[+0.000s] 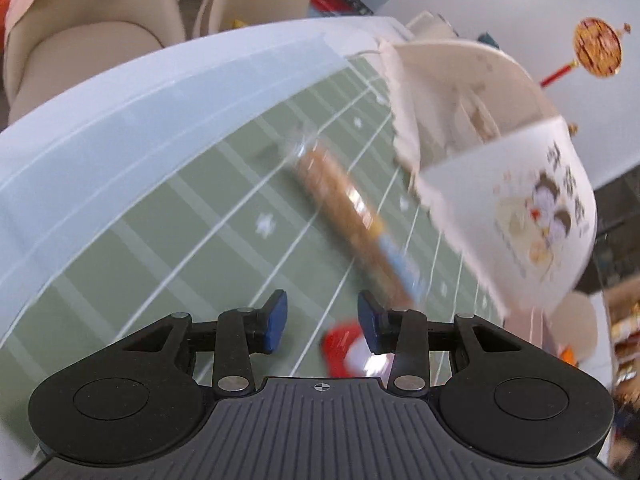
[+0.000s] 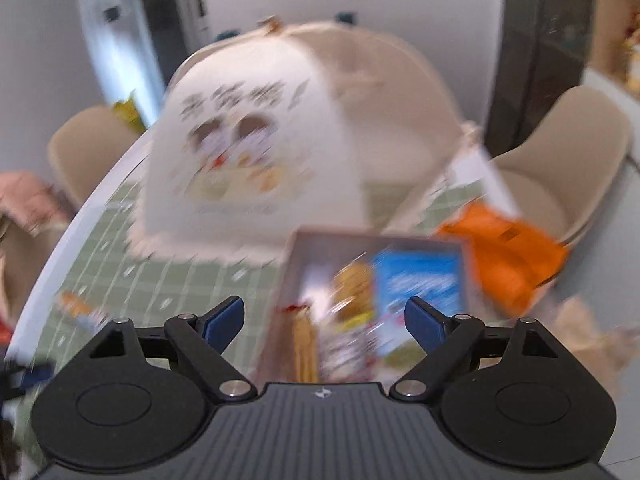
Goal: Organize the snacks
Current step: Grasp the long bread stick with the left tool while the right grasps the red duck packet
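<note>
In the left wrist view a long brown snack packet (image 1: 352, 216) lies on the green checked tablecloth (image 1: 192, 216), just ahead of my left gripper (image 1: 322, 320), which is open and empty. A red and white snack (image 1: 344, 350) lies below its right finger. In the right wrist view my right gripper (image 2: 324, 320) is open and empty above a grey tray (image 2: 296, 248) holding a blue packet (image 2: 420, 284), a yellow packet (image 2: 354, 288) and a long brown packet (image 2: 306, 352). An orange packet (image 2: 504, 256) lies right of the tray. Both views are blurred.
A cream fabric basket with a cartoon print (image 1: 516, 204) stands on the table, also in the right wrist view (image 2: 248, 152). Beige chairs (image 2: 560, 168) surround the table. The white table edge (image 1: 120, 100) curves on the left.
</note>
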